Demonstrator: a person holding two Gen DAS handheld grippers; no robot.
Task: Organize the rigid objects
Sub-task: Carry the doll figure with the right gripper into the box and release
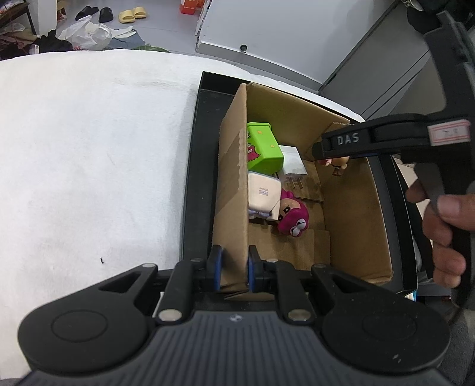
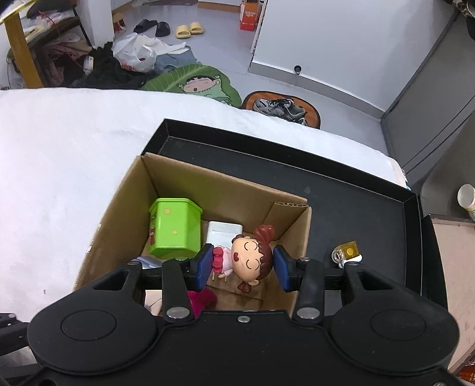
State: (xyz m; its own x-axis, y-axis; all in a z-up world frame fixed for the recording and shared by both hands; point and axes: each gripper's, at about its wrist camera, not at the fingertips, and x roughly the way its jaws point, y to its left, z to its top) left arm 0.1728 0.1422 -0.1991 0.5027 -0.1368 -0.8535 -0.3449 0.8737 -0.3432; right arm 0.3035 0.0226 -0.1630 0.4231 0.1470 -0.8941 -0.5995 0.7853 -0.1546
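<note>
A white fuzzy cloth (image 2: 59,166) covers the table, and beyond its far edge lies a grey floor (image 2: 225,38) strewn with a white plastic bag (image 2: 133,55), 2 pairs of slippers, black (image 2: 153,26) and yellow (image 2: 188,29), a green cartoon mat (image 2: 196,81) and grey sneakers (image 2: 280,108). White and grey cabinet panels rise at the back right.

On the cloth sits a black tray (image 2: 371,207), and inside it an open cardboard box (image 2: 124,213). The box holds a green bin (image 2: 175,230) lying beside a white charger (image 2: 222,231), a white block (image 1: 264,194) and a magenta plush toy (image 1: 292,218).

The left gripper (image 1: 234,268) is clamped on the near part of the box's left wall, 1 blue pad on each face of the cardboard. The right gripper (image 2: 243,265) hangs over the box with its pads spread wide; a doll (image 2: 249,259) with brown hair and a pink dress lies between them, and only its dress end seems to meet the left pad, so the grip looks loose or let go. A small clear and yellow piece (image 2: 347,252) lies on the tray just right of the box.
</note>
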